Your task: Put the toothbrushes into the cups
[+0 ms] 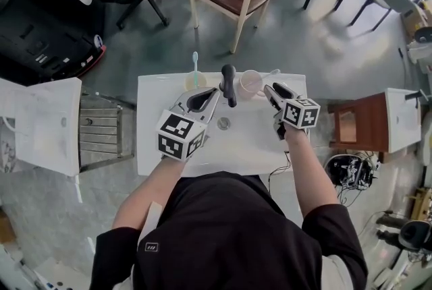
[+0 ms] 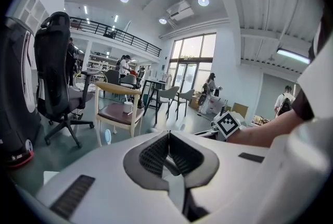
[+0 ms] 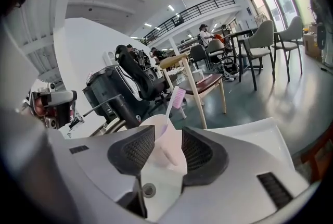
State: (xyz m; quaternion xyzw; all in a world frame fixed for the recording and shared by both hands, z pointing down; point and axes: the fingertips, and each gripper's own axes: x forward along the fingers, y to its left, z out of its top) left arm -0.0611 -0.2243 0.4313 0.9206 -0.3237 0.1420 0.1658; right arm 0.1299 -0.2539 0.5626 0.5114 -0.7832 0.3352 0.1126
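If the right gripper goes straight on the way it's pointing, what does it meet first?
The pink cup, with a pink toothbrush standing in it. It sits just ahead of the right gripper, whose jaws stand open, and is perhaps already partly between them; depth is hard to judge.

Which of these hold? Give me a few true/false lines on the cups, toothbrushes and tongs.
1. The pink toothbrush stands in the pink cup. True.
2. The right tongs are clamped on that cup. False: they are open, with the cup between them.
3. The left tongs are open around the second cup. False: they are shut with nothing between them.
4. The teal toothbrush stands upright in the second cup. True.
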